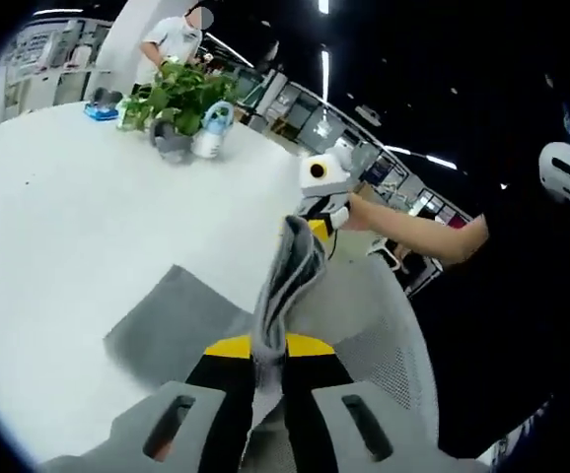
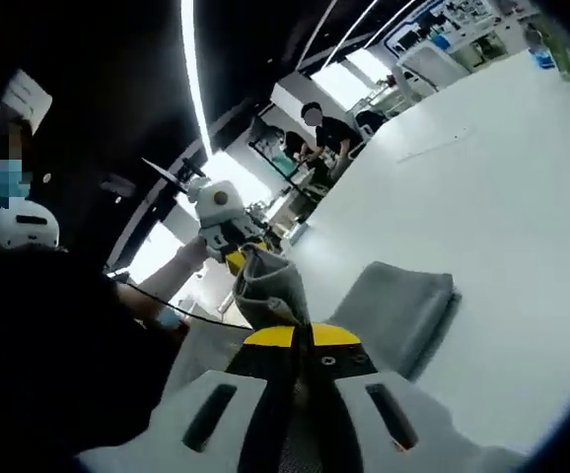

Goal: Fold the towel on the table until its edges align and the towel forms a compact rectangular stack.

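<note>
Hanging: the grey towel point(image 1: 287, 286) is lifted off the white table point(image 1: 58, 227) along one edge, stretched between the two grippers, while its lower part lies folded on the tabletop point(image 2: 403, 305).
Left gripper point(image 1: 265, 379): jaws closed narrow on the towel's edge, the cloth bunched between the black and yellow pads and running up and away from them.
Right gripper point(image 2: 300, 370): jaws pinched together on the other end of the same edge, a fold of grey cloth rising just past the tips.
Other-gripper sightings: in the left gripper view the right gripper sits at the far end of the raised towel, with a hand point(image 1: 364, 212) behind it; in the right gripper view the left gripper shows the same way, beyond the cloth.
Table far side: a potted plant point(image 1: 177, 94), a white bottle with a blue cap point(image 1: 211, 128) just beside it, and a blue item point(image 1: 101, 110) near the edge, all well apart from the towel.
Background: a person point(image 1: 172, 39) stands beyond the table.
</note>
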Motion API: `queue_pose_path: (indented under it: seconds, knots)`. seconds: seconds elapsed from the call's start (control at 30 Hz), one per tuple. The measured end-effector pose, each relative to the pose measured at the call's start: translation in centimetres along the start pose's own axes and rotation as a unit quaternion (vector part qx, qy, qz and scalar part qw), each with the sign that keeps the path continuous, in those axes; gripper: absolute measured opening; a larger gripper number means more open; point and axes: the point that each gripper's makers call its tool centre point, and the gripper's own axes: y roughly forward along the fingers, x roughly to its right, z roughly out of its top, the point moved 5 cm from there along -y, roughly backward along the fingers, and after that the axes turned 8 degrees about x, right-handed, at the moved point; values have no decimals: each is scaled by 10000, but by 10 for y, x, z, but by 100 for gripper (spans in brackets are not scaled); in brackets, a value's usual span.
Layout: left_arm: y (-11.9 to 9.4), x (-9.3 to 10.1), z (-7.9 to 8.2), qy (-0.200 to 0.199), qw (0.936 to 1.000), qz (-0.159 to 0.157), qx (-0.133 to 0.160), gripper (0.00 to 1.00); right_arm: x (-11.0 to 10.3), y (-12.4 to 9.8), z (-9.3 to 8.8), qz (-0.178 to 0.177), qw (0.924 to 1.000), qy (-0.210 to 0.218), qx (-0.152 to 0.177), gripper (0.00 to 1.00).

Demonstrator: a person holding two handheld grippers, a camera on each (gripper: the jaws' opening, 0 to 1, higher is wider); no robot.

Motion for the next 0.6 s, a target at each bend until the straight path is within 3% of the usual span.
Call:
queue_pose_path:
  seconds: [0.13, 0.17, 0.3, 0.47, 0.6]
  knots:
    - [1, -22, -7, -436, 9971, 160, 598, 11, 11, 6, 0, -41, 9997, 232, 4, 0]
    - [0, -27, -11, -724, 9945, 216, 726, 11, 14, 8, 1, -61, 9994, 347, 31, 0]
    - [1, -38, -24, -1215, 9872, 340, 979, 11, 27, 18, -1, -184, 9978, 628, 114, 0]
    - [1, -60, -39, -1555, 9771, 922, 1120, 12, 46, 23, -8, -540, 9932, 1023, 102, 0]
    - [1, -68, -38, -1870, 9655, 982, 1523, 10, 55, 22, -7, -678, 9879, 1347, 368, 0]
